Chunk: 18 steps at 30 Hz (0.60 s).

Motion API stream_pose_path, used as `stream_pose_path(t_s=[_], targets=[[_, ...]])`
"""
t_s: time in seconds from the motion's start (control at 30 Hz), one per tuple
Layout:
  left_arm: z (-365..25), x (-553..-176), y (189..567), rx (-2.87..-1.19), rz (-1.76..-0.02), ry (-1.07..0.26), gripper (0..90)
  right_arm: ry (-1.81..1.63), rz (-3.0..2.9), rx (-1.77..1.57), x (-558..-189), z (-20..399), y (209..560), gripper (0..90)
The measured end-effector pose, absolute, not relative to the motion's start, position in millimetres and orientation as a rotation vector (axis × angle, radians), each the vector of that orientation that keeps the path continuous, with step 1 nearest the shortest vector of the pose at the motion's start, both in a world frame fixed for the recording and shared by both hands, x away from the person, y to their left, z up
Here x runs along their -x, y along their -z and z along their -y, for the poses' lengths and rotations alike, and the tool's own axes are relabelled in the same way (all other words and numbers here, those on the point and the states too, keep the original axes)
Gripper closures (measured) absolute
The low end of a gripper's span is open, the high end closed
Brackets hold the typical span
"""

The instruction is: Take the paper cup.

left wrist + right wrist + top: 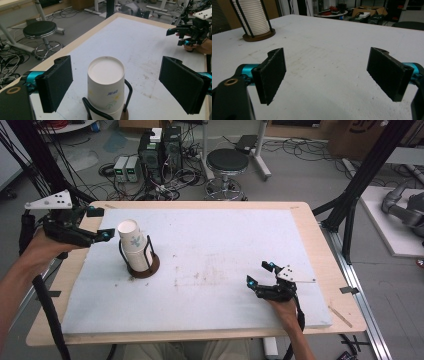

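A stack of white paper cups, bottoms up, stands in a black wire holder on a round brown base at the left of the white mat. My left gripper hovers just left of the stack's top. In the left gripper view the top cup stands between the wide-apart pads, untouched; the left gripper is open. My right gripper rests low on the mat at the front right, open and holding nothing. It faces the ribbed cup stack far off.
The mat covers a wooden table. Beyond the far edge are a black stool, equipment boxes and cables on the floor. Black frame posts rise at the right. The right gripper appears across the table in the left gripper view.
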<state>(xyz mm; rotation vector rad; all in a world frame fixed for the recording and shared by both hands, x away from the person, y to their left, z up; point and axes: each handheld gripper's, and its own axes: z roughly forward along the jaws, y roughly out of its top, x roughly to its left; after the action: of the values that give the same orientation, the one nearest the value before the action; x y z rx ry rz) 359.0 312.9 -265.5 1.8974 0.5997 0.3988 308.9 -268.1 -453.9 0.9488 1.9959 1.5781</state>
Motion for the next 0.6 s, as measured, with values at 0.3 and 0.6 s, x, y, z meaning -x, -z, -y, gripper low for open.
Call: stream_pose_path(t_s=[0.3, 0.6], targets=[[-308, -376, 253, -1.995, -0.570, -0.362, 11.9, -1.577, -1.995, -0.950, -309, 268, 454, 16.0], [-299, -395, 248, -2.110, -0.564, -0.306, 11.9, -1.576, -1.994, -0.950, -309, 268, 454, 16.0]])
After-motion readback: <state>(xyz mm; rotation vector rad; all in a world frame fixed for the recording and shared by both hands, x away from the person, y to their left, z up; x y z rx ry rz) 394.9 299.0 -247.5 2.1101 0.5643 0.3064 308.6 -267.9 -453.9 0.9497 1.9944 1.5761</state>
